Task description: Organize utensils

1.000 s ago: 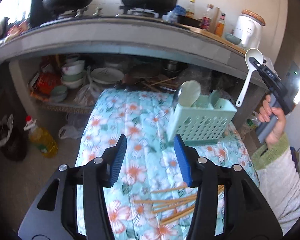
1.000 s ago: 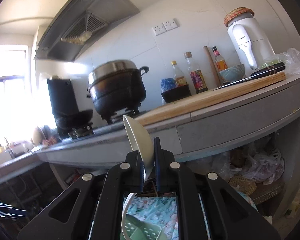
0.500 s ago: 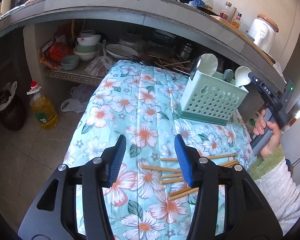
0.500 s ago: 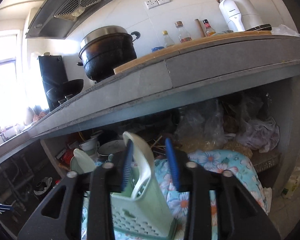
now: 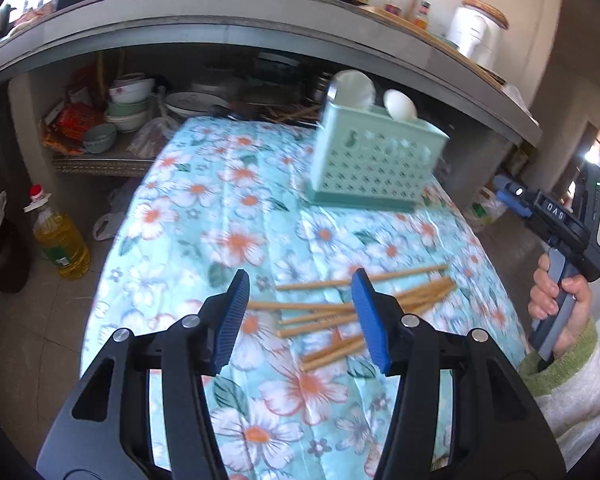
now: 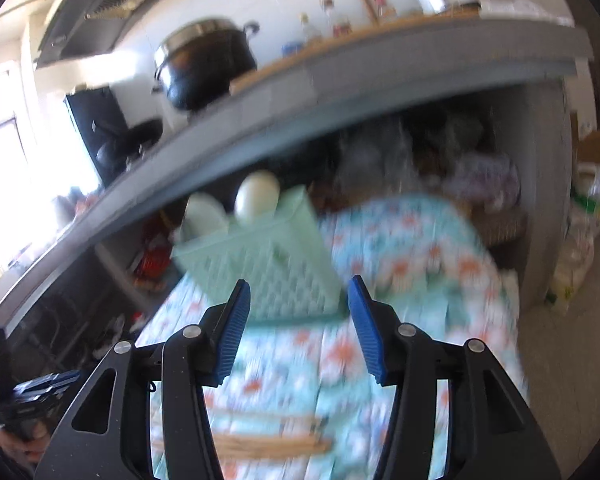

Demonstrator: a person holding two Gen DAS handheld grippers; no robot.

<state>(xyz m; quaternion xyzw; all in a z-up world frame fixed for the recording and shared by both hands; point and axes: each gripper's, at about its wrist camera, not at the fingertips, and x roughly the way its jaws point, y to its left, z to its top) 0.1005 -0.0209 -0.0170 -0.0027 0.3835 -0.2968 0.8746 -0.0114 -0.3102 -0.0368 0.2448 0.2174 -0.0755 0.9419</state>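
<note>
Several wooden chopsticks (image 5: 360,312) lie scattered on the floral tablecloth (image 5: 220,208). My left gripper (image 5: 300,300) hovers open just above their left ends with nothing between its pads. A mint green perforated basket (image 5: 376,160) stands at the far end of the table. It holds a white spoon (image 5: 400,105) and a pale ladle (image 5: 354,88), bowls up. My right gripper (image 6: 296,320) faces the basket (image 6: 268,264) from a short way off. Its jaws are opening and are empty. The left wrist view shows it at the right edge (image 5: 508,196), held by a hand.
A grey counter (image 5: 260,28) overhangs the table's far end and carries pots, bottles and a white appliance. Bowls and plates (image 5: 128,108) crowd the shelf beneath. An oil bottle (image 5: 60,240) and a dark bag stand on the floor at the left. Plastic bags (image 6: 580,248) lie at the right.
My right gripper lowered the white spoon into the basket, opened, let it go and drew back. My left gripper sank toward the chopsticks, staying open.
</note>
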